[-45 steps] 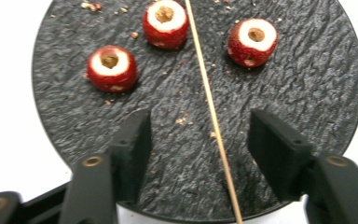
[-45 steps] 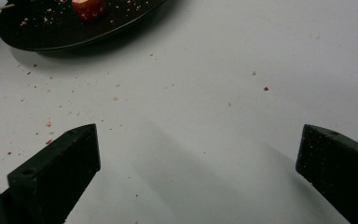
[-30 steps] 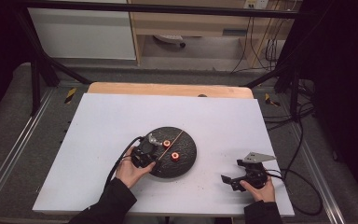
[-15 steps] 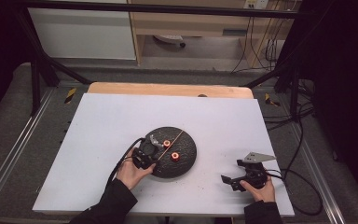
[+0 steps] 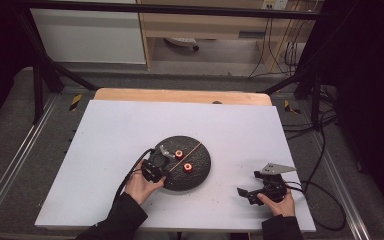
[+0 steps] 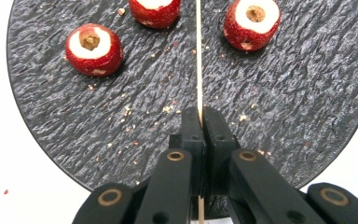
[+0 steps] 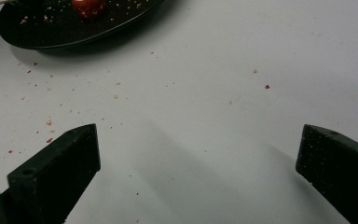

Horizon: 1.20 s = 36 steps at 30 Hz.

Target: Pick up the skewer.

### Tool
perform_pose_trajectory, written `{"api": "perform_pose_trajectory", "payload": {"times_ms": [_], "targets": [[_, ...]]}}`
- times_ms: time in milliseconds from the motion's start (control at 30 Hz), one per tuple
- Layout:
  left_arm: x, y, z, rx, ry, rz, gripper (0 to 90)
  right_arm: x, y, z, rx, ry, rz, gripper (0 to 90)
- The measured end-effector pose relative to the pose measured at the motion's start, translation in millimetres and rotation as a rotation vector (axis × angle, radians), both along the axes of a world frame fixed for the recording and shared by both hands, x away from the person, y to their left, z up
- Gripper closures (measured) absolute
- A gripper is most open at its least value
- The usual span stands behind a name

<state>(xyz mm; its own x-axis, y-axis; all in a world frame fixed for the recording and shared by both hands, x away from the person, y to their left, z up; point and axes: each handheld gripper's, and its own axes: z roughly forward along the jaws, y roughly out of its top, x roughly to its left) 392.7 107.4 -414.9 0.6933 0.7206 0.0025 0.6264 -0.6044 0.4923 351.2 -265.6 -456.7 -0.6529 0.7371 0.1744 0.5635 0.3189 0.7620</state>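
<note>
Closing in the last moment, the jaws of the left gripper [image 6: 199, 122] are now pressing together on a thin wooden skewer stick [image 6: 198, 56], and nothing else on the table is looking moved. In the left gripper view, the stick is running straight up from between the jaws across the middle of a round black bumpy slate plate [image 6: 307, 102]. Three red hollowed fruit pieces with white insides are sitting on the plate: one at the upper left of the frame [image 6: 94, 49], one at the top middle [image 6: 154, 11] just left of the stick, and one at the upper right [image 6: 251, 23]. Little crumbs are lying around them. In the high view, the plate [image 5: 200, 172] is sitting in the middle of the white table top [image 5: 110, 140], with the left gripper [image 5: 155, 167] at its left edge. The right gripper [image 5: 260, 192] is resting near the lower right of the frame, well apart from the plate. In the right gripper view, its jaws are standing wide apart over bare white table, with nothing between them.
</note>
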Motion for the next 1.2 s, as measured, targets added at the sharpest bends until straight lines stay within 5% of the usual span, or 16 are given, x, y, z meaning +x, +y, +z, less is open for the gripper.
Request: {"api": "perform_pose_trajectory", "payload": {"times_ms": [433,1200], "targets": [[-6.3,18.4,5.3,-0.081,-0.042,0.023,88.2,-0.1,0.3,-0.3,-0.001,0.004,-0.002,0.6],[-43.1,82.6,4.5,-0.336,-0.214,0.078,88.2,1.6,4.9,-0.4,-0.010,0.015,-0.026,0.6]]}}
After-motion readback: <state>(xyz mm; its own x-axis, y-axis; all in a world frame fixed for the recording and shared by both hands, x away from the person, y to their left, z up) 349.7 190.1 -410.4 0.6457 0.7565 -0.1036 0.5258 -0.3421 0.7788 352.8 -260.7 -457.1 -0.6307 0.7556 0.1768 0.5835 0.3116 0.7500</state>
